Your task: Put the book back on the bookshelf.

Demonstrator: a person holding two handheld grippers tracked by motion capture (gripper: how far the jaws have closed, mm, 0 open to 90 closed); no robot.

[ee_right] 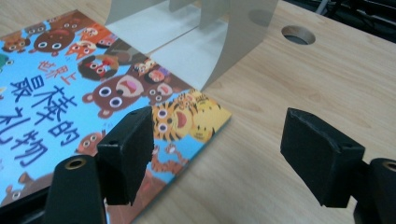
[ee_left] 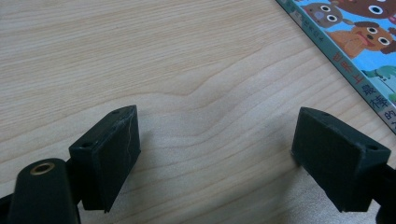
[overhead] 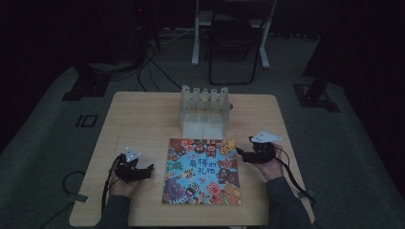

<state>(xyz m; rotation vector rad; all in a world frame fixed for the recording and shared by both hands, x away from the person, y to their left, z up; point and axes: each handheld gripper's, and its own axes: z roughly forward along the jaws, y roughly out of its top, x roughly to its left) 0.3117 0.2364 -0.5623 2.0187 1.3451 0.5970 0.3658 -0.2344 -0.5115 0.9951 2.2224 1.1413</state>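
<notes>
My left gripper (overhead: 149, 168) rests low over bare wood of the table (overhead: 138, 119), jaws spread wide, nothing between them. The picture book (overhead: 202, 171) lies flat just to its right, not touching. My right gripper (overhead: 240, 153) sits at the book's far right corner (ee_right: 205, 116), jaws spread too, one jaw over the cover and the other over bare table, pinching nothing. Just beyond the book stands a clear plastic rack (overhead: 203, 110), its base meeting the book's far edge.
</notes>
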